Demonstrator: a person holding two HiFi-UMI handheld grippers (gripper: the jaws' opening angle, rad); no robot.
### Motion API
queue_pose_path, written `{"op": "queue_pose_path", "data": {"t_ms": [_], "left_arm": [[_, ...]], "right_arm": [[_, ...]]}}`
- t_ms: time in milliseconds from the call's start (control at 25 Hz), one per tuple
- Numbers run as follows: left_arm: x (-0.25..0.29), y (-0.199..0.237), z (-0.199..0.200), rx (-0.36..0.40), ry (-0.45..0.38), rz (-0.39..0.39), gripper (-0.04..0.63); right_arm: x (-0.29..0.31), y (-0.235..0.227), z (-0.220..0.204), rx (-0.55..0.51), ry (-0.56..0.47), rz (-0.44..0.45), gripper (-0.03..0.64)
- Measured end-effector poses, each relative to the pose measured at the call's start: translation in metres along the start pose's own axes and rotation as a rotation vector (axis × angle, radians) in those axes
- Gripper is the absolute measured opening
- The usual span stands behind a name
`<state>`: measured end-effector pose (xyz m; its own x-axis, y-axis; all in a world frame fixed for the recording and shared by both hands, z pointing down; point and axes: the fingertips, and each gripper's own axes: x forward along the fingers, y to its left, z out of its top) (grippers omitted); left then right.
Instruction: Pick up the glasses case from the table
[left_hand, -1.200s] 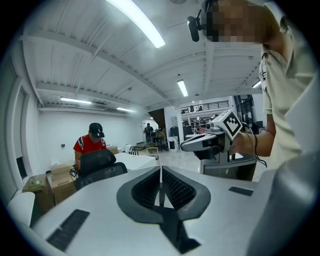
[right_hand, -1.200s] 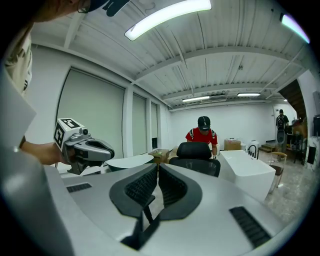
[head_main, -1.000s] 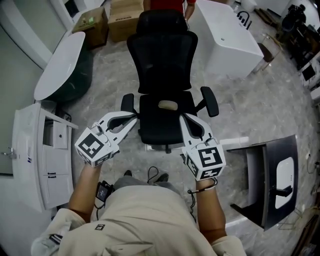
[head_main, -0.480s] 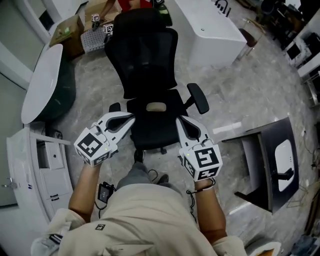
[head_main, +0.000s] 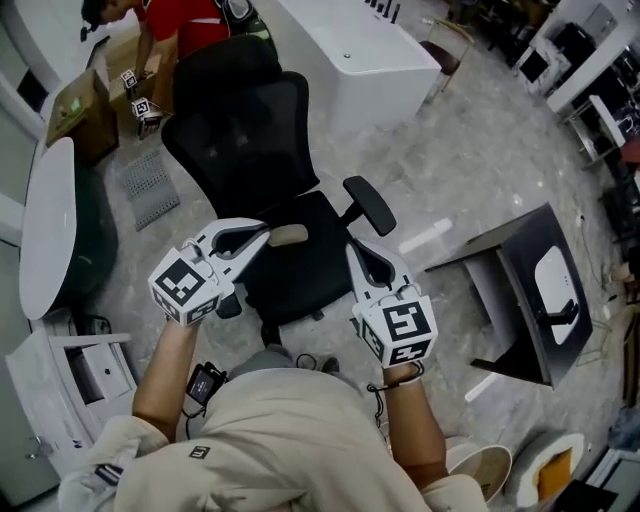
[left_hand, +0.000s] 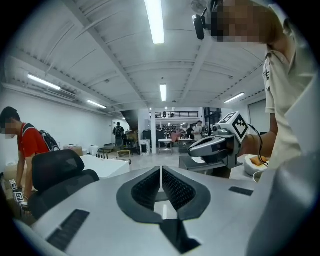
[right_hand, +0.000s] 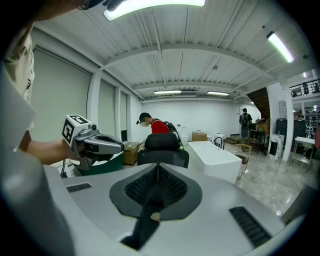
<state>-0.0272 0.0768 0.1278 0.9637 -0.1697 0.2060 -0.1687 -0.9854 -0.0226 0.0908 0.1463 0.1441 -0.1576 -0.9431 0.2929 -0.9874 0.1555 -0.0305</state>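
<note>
While the white left gripper (head_main: 262, 234) and white right gripper (head_main: 352, 252) hang with jaws pressed together on nothing, the small beige oblong glasses case (head_main: 289, 236) lies on the black mesh office chair's (head_main: 300, 280) seat, just beside the left gripper's tip.

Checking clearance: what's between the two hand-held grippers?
Head view: the black chair seat, with a beige oval case by the left hand-held gripper.
</note>
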Motion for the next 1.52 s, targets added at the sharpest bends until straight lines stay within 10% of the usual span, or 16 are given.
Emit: {"op": "queue_pose_path", "data": {"t_ms": [1000,1520], "left_arm": [[0.024,0.088,-0.035,-0.032,-0.024,-0.175,0.028],[0.06,0.148,-0.094,-0.107,0.069,-0.083,0.028]], "right_arm": [[0.07,-0.004,0.003,-0.011,0.079,-0.169,0.026],[0.159,-0.038,-0.024,-0.026,0.165,-0.009,0.026]]}}
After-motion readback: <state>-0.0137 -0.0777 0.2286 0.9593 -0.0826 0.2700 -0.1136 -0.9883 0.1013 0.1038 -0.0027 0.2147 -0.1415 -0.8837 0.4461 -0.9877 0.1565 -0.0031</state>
